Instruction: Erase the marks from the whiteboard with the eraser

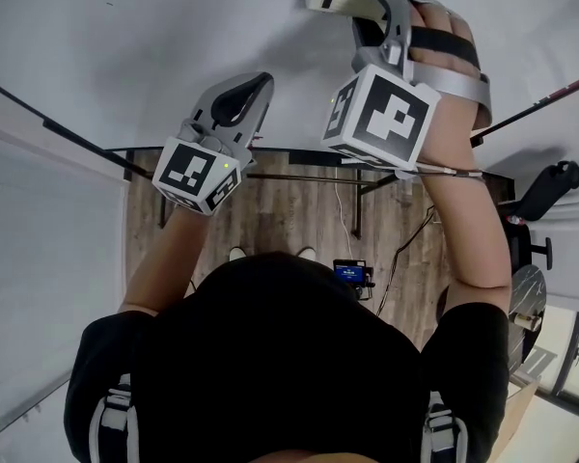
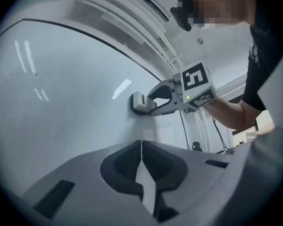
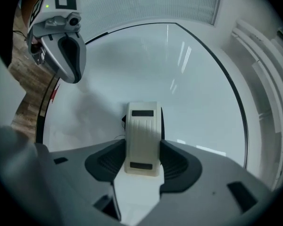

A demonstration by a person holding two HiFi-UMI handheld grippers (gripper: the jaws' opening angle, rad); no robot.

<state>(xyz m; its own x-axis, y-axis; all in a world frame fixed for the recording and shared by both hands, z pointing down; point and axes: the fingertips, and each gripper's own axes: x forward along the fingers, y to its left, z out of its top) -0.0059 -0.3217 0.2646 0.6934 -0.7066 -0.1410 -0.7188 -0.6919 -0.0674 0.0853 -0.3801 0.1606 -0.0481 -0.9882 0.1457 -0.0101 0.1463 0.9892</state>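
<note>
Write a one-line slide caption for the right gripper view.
Right gripper clamps the cream eraser flat against the whiteboard, while the shut left gripper hovers at upper left.

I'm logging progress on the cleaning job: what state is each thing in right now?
Glossy white whiteboard: nearly clean, one faint grey smudge.
Cream ribbed plastic eraser: pressed against the whiteboard, gripped at its sides.
Right gripper: shut on the eraser.
Left gripper: shut, empty.
</note>
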